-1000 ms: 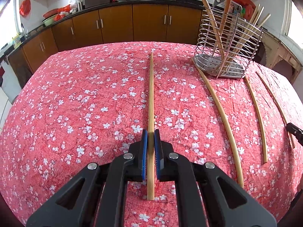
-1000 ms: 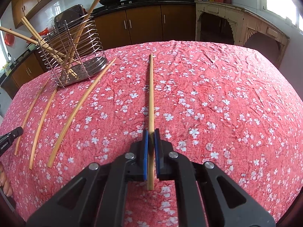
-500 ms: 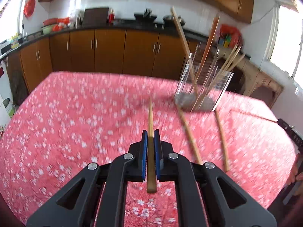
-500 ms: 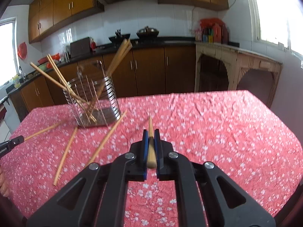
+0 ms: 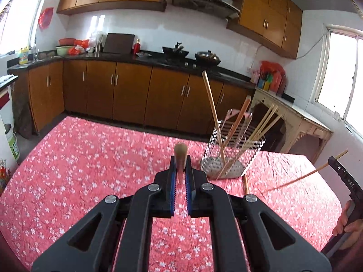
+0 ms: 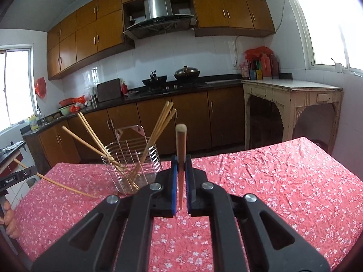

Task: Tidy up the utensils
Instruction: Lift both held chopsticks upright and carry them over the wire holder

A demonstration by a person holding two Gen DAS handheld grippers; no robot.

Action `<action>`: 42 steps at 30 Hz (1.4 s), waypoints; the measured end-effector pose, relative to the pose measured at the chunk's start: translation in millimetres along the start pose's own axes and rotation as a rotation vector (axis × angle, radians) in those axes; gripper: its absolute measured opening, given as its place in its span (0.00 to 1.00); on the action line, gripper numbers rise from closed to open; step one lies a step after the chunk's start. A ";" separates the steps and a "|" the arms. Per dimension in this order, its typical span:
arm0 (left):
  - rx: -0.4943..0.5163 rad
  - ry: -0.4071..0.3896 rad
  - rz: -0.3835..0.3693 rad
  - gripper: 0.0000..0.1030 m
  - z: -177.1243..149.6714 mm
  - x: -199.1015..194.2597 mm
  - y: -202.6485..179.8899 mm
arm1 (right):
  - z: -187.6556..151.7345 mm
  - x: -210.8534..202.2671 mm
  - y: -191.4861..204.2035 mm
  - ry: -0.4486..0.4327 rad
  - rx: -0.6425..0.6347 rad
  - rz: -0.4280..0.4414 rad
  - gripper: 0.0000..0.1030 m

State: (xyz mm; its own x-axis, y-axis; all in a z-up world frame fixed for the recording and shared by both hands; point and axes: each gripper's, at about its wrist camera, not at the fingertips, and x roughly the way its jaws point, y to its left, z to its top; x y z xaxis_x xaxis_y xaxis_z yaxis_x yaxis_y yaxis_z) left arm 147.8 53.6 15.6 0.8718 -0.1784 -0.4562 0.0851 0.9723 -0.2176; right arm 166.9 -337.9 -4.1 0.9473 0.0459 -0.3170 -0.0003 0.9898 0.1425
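Right wrist: left claw's chopstick, seemingly airborne.

Table, red floral cloth; wire holder, loose chopstick on it.

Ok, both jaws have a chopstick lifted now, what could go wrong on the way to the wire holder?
1. The left gripper grips its chopstick near one end, so the long free part could swing or slip.
2. The wire holder already has chopsticks leaning outward at several angles; an incoming stick could knock them or tip the holder.
3. The right gripper's chopstick crosses near the left side; the two sticks might collide.
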 end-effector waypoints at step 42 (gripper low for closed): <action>-0.013 -0.221 -0.053 0.07 162.0 32.1 -76.3 | 135.8 65.8 71.2 -0.141 -0.014 0.184 0.07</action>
State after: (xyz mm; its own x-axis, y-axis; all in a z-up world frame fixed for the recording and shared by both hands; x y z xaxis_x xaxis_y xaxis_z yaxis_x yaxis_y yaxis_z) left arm 247.5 -1.9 157.3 0.9511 -0.1900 -0.2436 0.1284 0.9603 -0.2477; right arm 272.7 -282.7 112.5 0.9663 0.2071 -0.1528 -0.1802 0.9683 0.1728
